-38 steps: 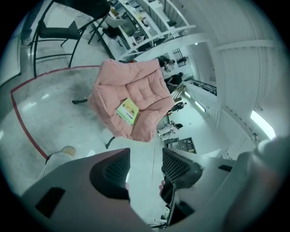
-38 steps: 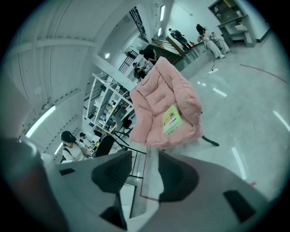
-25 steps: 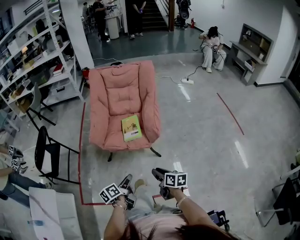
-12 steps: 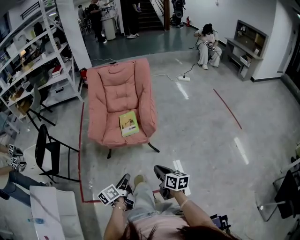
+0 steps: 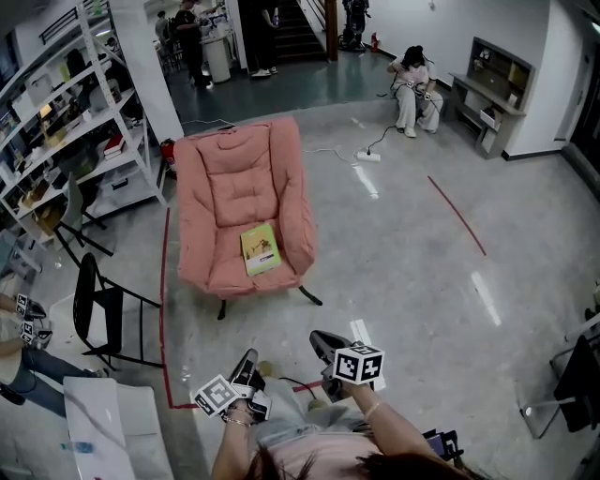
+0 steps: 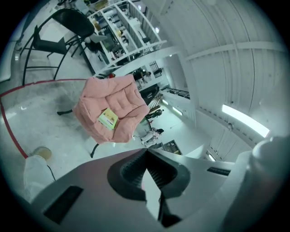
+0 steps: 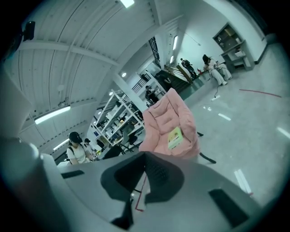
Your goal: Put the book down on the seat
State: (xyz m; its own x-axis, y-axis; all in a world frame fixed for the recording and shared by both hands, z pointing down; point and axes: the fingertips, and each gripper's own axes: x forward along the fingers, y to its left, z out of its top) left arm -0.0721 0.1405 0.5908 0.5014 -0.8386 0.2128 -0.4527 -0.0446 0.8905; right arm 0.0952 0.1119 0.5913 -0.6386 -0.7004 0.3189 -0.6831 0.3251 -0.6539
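Yellow-green covers mark the book [image 5: 262,249], which lies flat on the seat cushion of the pink armchair [image 5: 234,178]. It looks like a thin, light paperback, bendy and smooth-faced, so I judge it best pinched at an edge near the spine. The left hand-held gripper [image 5: 249,364] and right hand-held gripper [image 5: 321,341] are both closed on nothing, well apart from it.

A white shelving rack [image 5: 66,122] full of small items stands along the left wall, and a black chair [image 5: 94,314] stands near it on the grey floor. A red tape line [image 5: 161,300] runs on the floor just beside this chair, and a second red line [image 5: 457,216] lies at the right. Far back a seated person [image 5: 412,89] is near a white power strip [image 5: 367,157] and a low cabinet [image 5: 497,89]. A staircase [image 5: 298,28] rises behind.
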